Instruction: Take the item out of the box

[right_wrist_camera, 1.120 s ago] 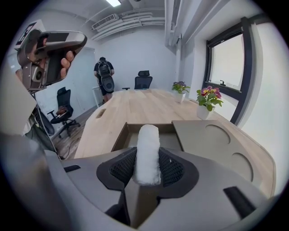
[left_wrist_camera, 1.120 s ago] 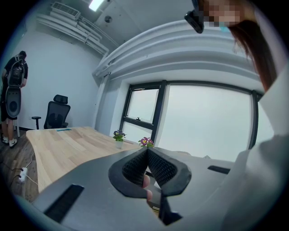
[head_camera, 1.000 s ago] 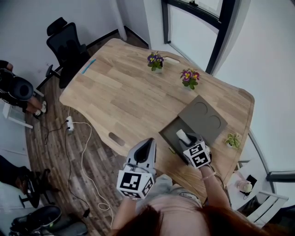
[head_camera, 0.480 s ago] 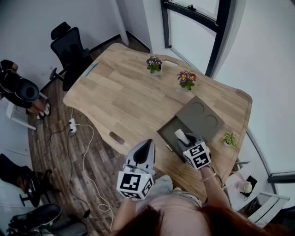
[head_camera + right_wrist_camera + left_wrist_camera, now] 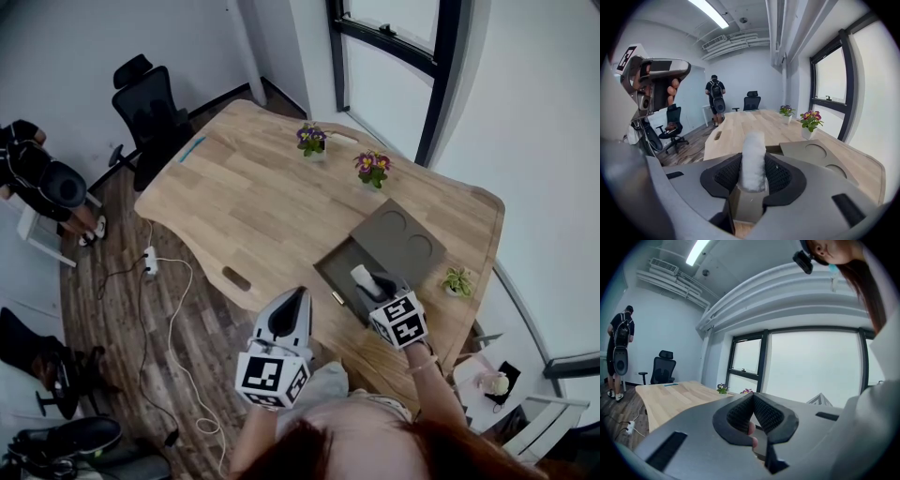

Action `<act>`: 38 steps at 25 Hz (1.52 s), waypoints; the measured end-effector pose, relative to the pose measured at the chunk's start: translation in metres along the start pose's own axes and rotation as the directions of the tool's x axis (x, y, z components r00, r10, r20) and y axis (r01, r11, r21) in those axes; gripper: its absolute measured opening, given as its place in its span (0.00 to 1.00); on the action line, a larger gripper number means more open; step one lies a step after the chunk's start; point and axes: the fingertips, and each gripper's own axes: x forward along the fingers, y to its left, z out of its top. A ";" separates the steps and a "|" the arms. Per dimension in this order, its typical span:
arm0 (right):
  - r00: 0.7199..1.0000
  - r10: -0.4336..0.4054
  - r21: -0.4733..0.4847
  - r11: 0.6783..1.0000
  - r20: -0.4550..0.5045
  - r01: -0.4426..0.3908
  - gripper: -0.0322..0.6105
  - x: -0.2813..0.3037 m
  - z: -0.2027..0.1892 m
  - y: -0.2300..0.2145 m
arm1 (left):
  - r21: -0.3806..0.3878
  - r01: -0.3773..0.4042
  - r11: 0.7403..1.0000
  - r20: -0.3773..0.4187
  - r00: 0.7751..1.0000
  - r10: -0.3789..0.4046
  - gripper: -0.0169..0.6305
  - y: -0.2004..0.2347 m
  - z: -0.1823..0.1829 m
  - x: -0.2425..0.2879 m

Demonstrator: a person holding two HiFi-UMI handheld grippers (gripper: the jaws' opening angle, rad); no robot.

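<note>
White item (image 5: 753, 157) pinched by right gripper (image 5: 753, 177) over box (image 5: 328, 268), left gripper (image 5: 753, 404) closed, open tabletop (image 5: 244, 197).

Office, wooden meeting table (image 5: 253, 197), swivel chair (image 5: 150, 108), tall window (image 5: 389, 84)

The box (image 5: 337, 270) sits on the worktop (image 5: 244, 202) near its front right edge, with its lid (image 5: 403, 239) just behind it. A flower pot (image 5: 310, 139) and a second flower pot (image 5: 372, 167) stand along the far edge. A small plant (image 5: 457, 280) stands right of the lid. An office chair (image 5: 150, 108) is at the far left end. The item (image 5: 362, 277) stands between the fingers of the right gripper (image 5: 370, 283), at the box's near side. The left gripper (image 5: 298, 294) is to their left, off the front edge.
</note>
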 end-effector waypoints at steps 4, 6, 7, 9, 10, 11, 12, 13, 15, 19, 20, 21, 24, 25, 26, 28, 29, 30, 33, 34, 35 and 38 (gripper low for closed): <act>0.999 0.002 0.003 1.000 0.036 -0.002 0.26 -0.016 0.006 0.003 | 0.004 -0.009 1.000 0.024 1.000 0.009 0.03 -0.011 0.006 -0.009; 0.999 0.002 0.012 1.000 0.054 -0.003 0.26 -0.024 0.007 0.003 | 0.008 -0.017 1.000 0.035 0.999 0.017 0.03 -0.017 0.008 -0.014; 0.998 0.002 0.016 1.000 0.062 -0.003 0.26 -0.028 0.008 0.004 | 0.010 -0.022 1.000 0.041 0.999 0.022 0.03 -0.019 0.010 -0.017; 0.997 0.003 0.018 1.000 0.078 -0.005 0.26 -0.035 0.009 0.007 | 0.011 -0.030 0.999 0.054 0.998 0.029 0.03 -0.024 0.012 -0.023; 0.996 0.005 0.017 1.000 0.087 -0.006 0.26 -0.039 0.010 0.008 | 0.012 -0.032 0.999 0.060 0.998 0.032 0.03 -0.027 0.014 -0.025; 0.995 0.006 0.016 1.000 0.097 -0.008 0.26 -0.043 0.012 0.010 | 0.014 -0.036 0.999 0.064 0.997 0.035 0.03 -0.029 0.015 -0.028; 0.994 0.008 0.015 1.000 0.108 -0.010 0.26 -0.046 0.014 0.012 | 0.017 -0.040 0.999 0.067 0.997 0.039 0.03 -0.031 0.016 -0.030; 0.993 0.010 0.014 1.000 0.119 -0.012 0.26 -0.050 0.016 0.013 | 0.020 -0.045 0.999 0.069 0.997 0.043 0.03 -0.033 0.016 -0.032; 0.990 0.013 0.013 1.000 0.142 -0.015 0.26 -0.057 0.020 0.015 | 0.026 -0.052 0.998 0.073 0.996 0.050 0.03 -0.038 0.017 -0.036; 0.981 0.026 0.032 0.999 0.190 -0.032 0.26 -0.070 0.027 0.019 | 0.039 -0.059 0.997 0.083 0.995 0.056 0.03 -0.047 0.021 -0.045; 0.979 0.027 0.038 0.999 0.203 -0.035 0.26 -0.074 0.029 0.020 | 0.042 -0.061 0.997 0.086 0.995 0.057 0.03 -0.050 0.022 -0.048; 0.976 0.028 0.041 0.998 0.216 -0.038 0.26 -0.077 0.030 0.021 | 0.045 -0.062 0.997 0.090 0.994 0.058 0.03 -0.052 0.023 -0.050; 0.969 0.029 0.041 0.998 0.246 -0.040 0.26 -0.087 0.032 0.024 | 0.054 -0.064 0.996 0.100 0.993 0.058 0.03 -0.060 0.025 -0.058; 0.967 0.028 0.041 0.998 0.253 -0.040 0.26 -0.090 0.032 0.025 | 0.059 -0.065 0.996 0.102 0.993 0.059 0.03 -0.063 0.026 -0.061; 0.965 0.027 0.041 0.998 0.260 -0.039 0.26 -0.093 0.032 0.026 | 0.064 -0.066 0.996 0.104 0.993 0.059 0.03 -0.065 0.026 -0.063; 0.962 0.026 0.044 0.998 0.271 -0.039 0.26 -0.098 0.032 0.027 | 0.070 -0.064 0.996 0.107 0.993 0.056 0.03 -0.069 0.027 -0.067; 0.961 0.025 0.045 0.998 0.275 -0.039 0.26 -0.101 0.032 0.027 | 0.071 -0.061 0.996 0.109 0.993 0.053 0.03 -0.072 0.027 -0.069; 0.960 0.024 0.045 0.998 0.281 -0.038 0.26 -0.104 0.032 0.028 | 0.072 -0.057 0.996 0.111 0.993 0.049 0.03 -0.075 0.027 -0.070; 0.952 0.021 0.044 0.998 0.304 -0.036 0.26 -0.115 0.032 0.029 | 0.075 -0.051 0.996 0.116 0.992 0.042 0.03 -0.083 0.026 -0.074; 0.949 0.022 0.046 0.998 0.316 -0.038 0.26 -0.119 0.032 0.030 | 0.077 -0.051 0.996 0.117 0.992 0.041 0.03 -0.085 0.027 -0.075; 0.945 0.025 0.049 0.998 0.327 -0.043 0.26 -0.122 0.032 0.031 | 0.080 -0.051 0.995 0.117 0.992 0.041 0.03 -0.088 0.027 -0.077; 0.933 0.028 0.058 0.997 0.360 -0.052 0.26 -0.135 0.030 0.034 | 0.089 -0.052 0.995 0.118 0.992 0.041 0.03 -0.097 0.025 -0.082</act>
